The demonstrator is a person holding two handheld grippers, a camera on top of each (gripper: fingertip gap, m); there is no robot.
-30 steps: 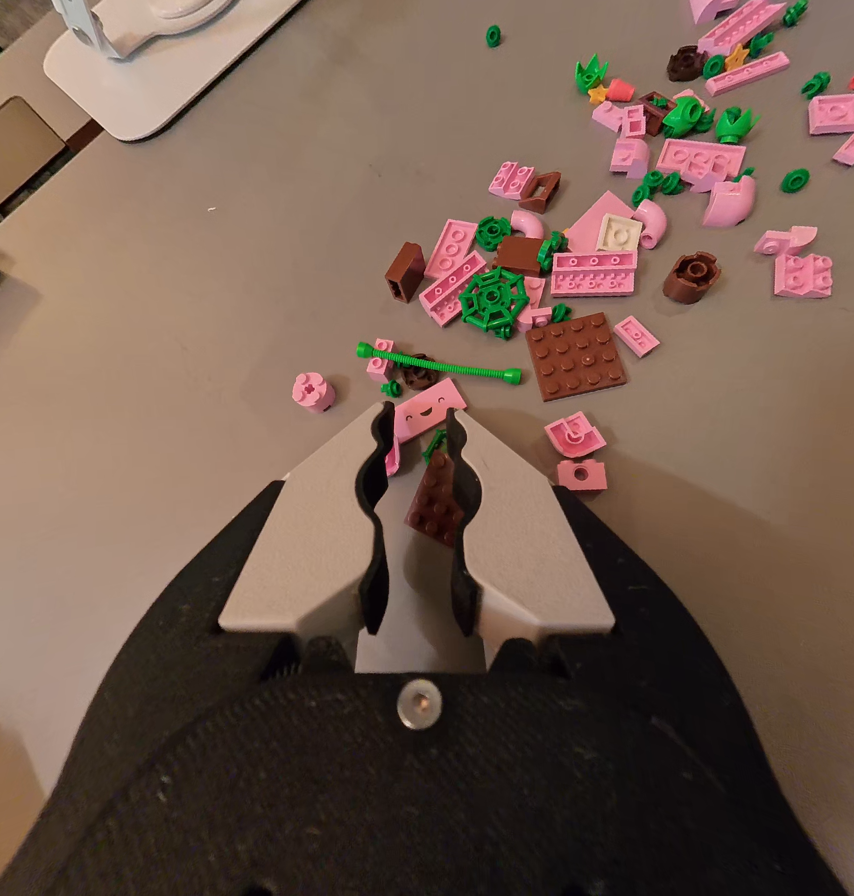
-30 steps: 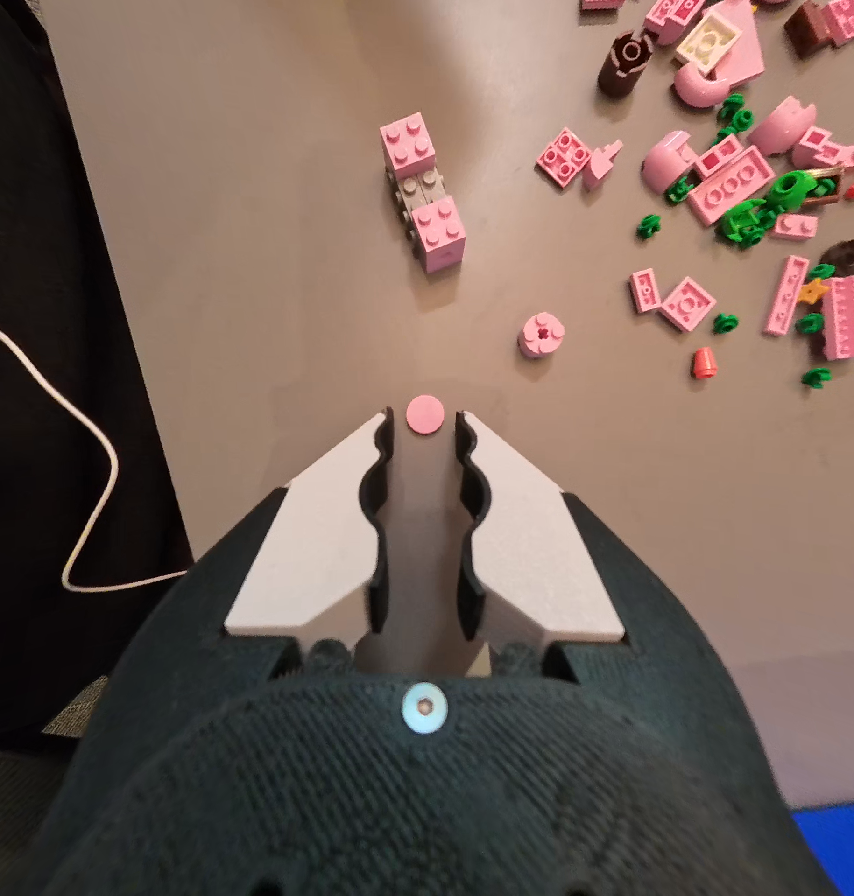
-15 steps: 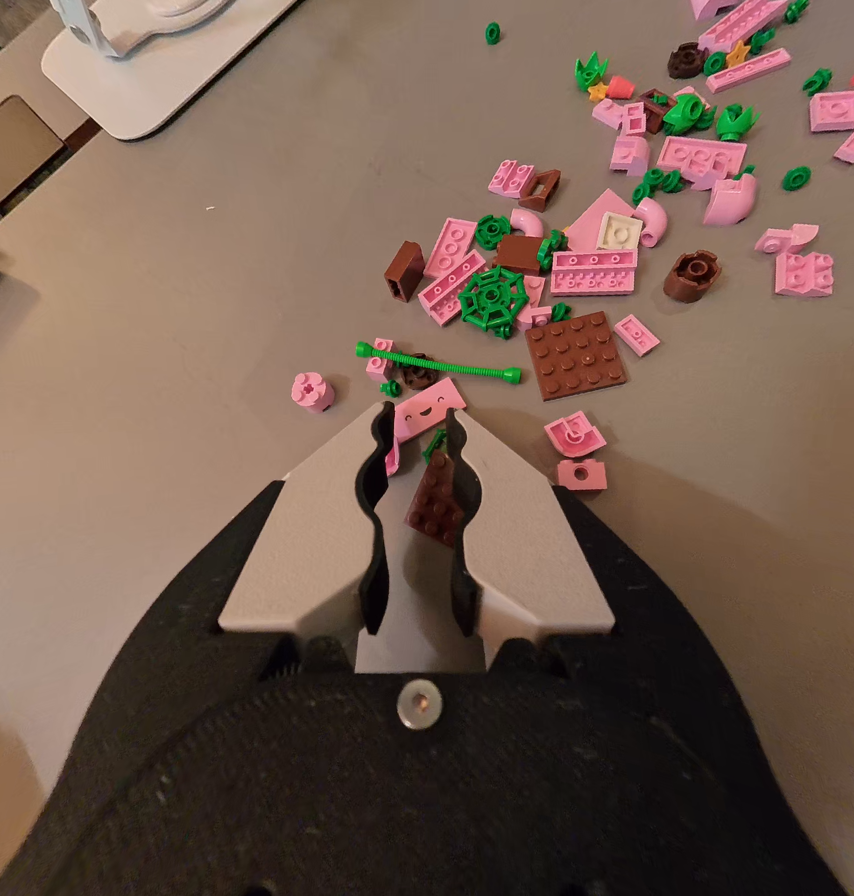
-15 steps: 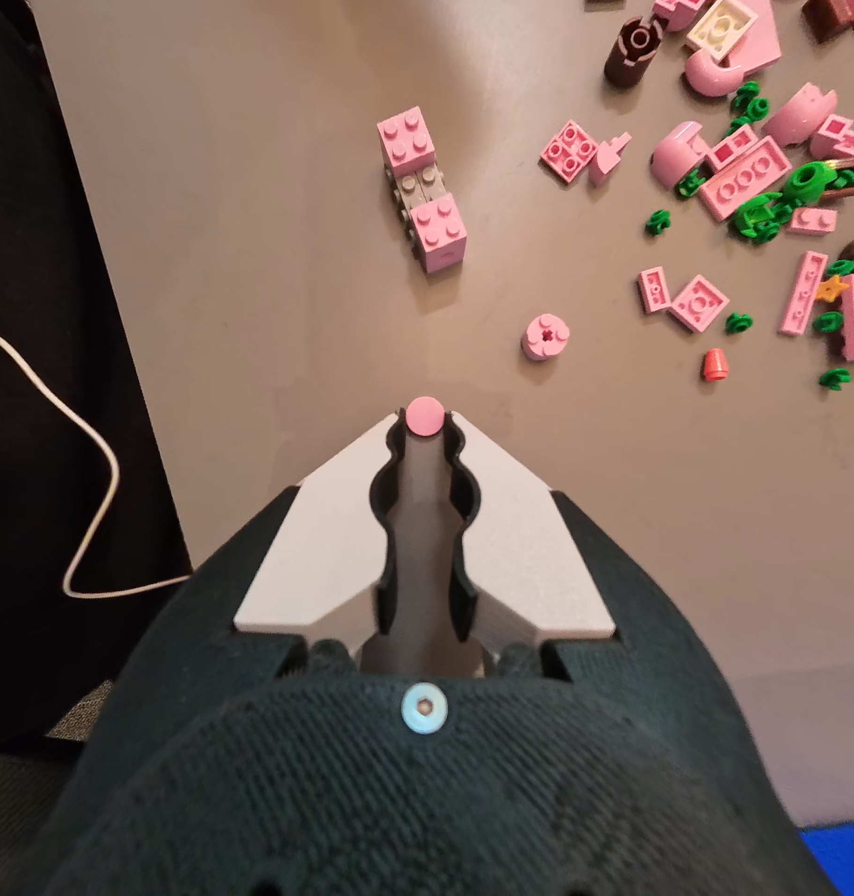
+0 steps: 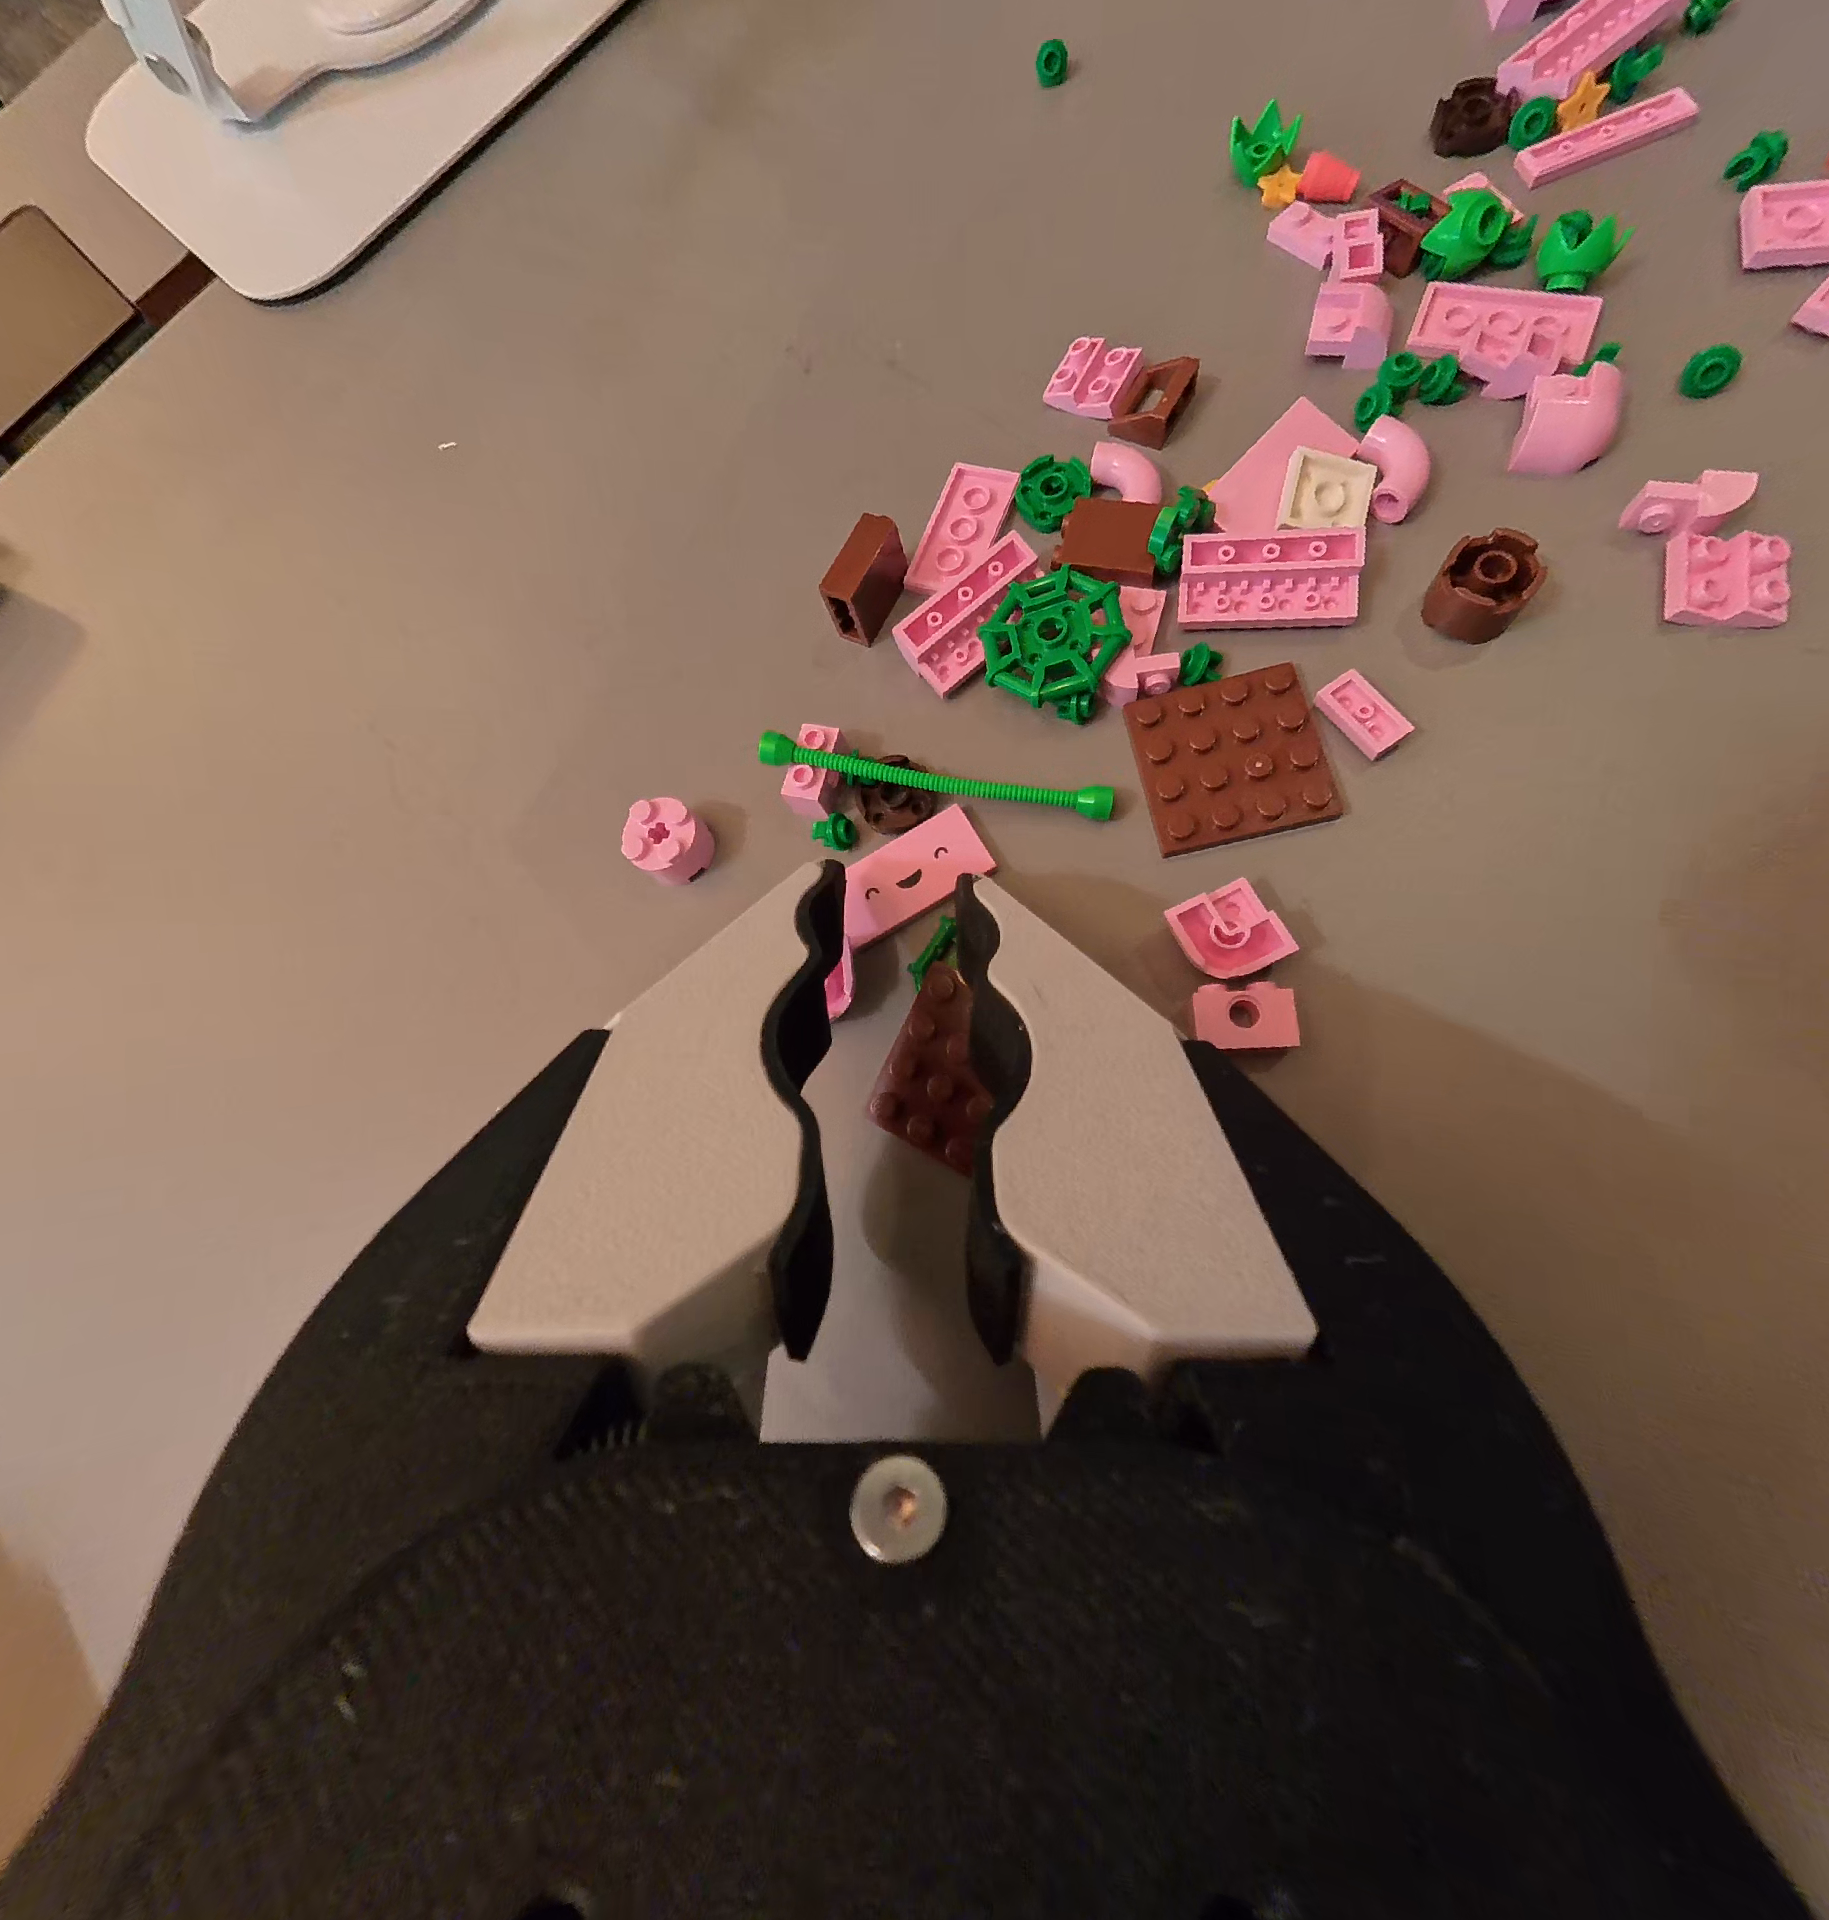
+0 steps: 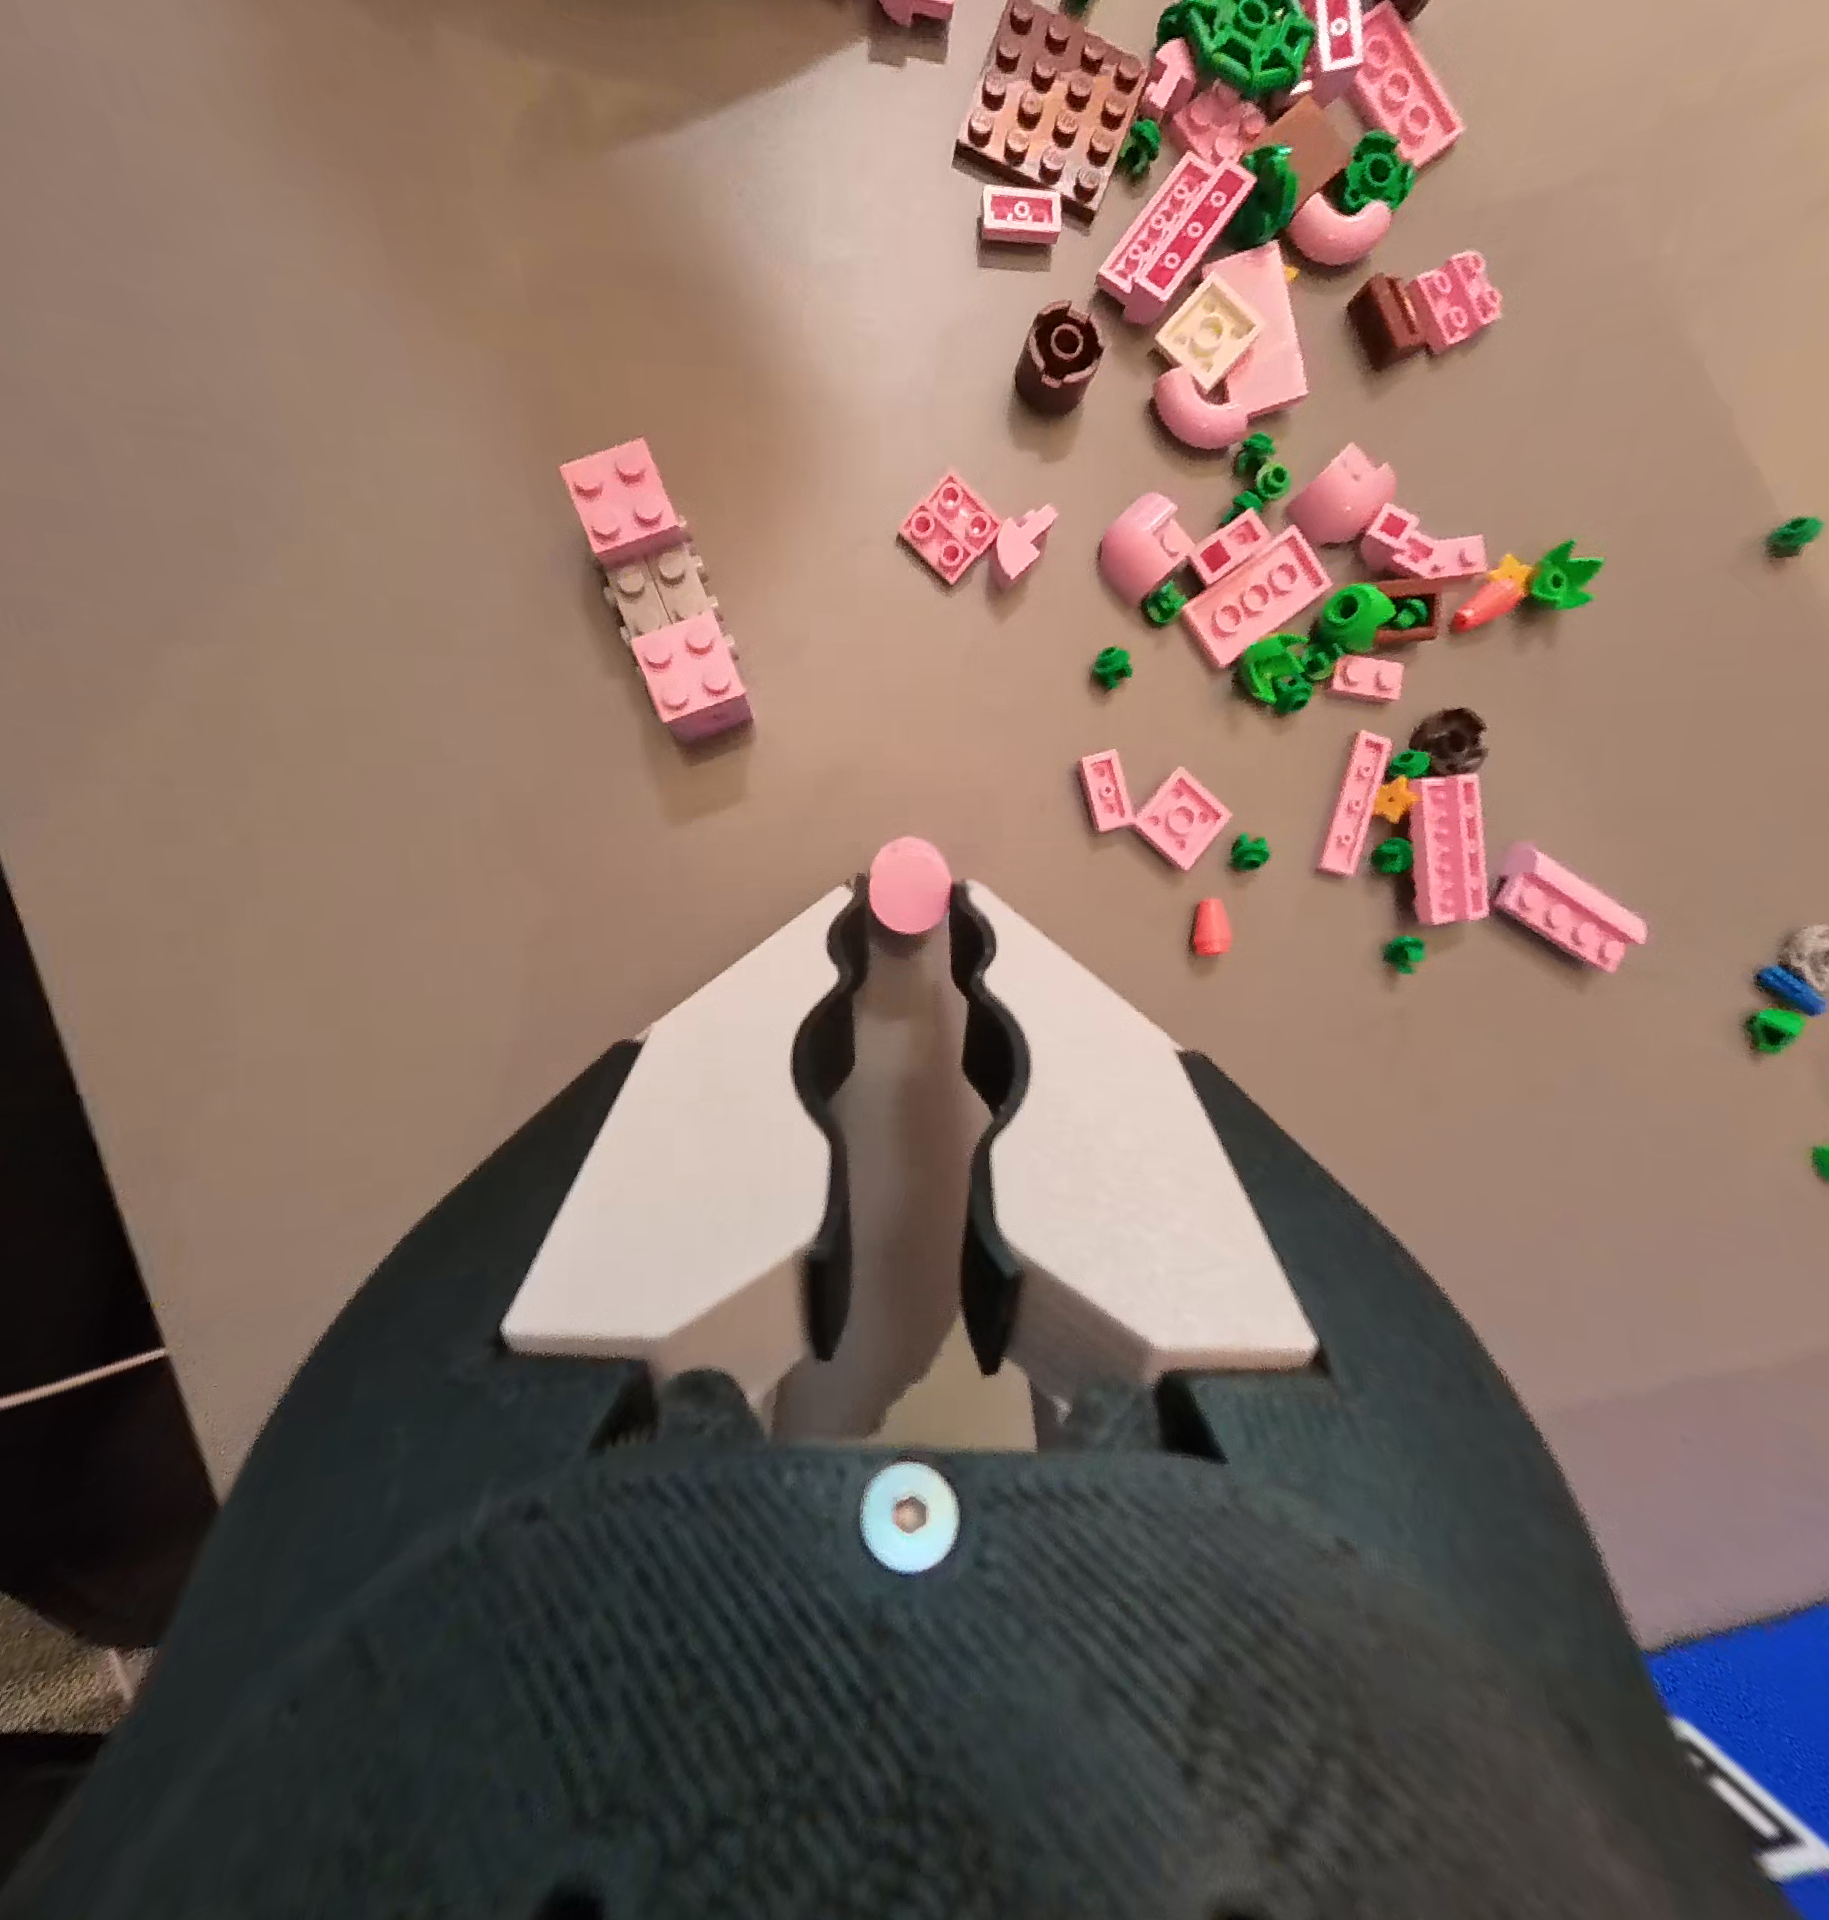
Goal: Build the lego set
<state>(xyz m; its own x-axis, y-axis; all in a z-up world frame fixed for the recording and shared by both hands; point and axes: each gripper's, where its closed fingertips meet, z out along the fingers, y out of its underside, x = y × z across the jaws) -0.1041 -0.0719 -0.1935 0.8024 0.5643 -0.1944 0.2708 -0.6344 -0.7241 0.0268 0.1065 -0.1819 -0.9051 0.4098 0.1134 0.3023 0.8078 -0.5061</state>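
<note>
My right gripper (image 6: pixel 908 896) is shut on a small round pink tile (image 6: pixel 908 888), held at the fingertips above the grey table (image 6: pixel 370 520). Ahead and to the left lies a small build of two pink 2x2 bricks joined by grey pieces (image 6: pixel 655 597). My left gripper (image 5: pixel 899 896) is open and hovers low over the near edge of the loose pile. A small brown plate (image 5: pixel 936 1081) lies on the table between its fingers, and a pink tile with a smiling face (image 5: pixel 910 868) lies just past the tips. A round pink brick (image 5: pixel 666 840) lies to its left.
Loose pink, green and brown pieces spread across the table, among them a brown 4x4 plate (image 5: pixel 1237 753), a green ribbed rod (image 5: pixel 936 779) and a green web piece (image 5: pixel 1050 644). A white stand base (image 5: pixel 318 156) sits far left. A blue mat (image 6: pixel 1762 1683) lies near right. The tips of one gripper are about 25 cm away from the tips of the other. The round pink brick (image 5: pixel 666 840) is about 4 cm from my left fingertips and 25 cm from my right.
My right gripper shut on the round pink tile and lifted it off the table, moving right so more of the pile shows. My left gripper has not moved.
</note>
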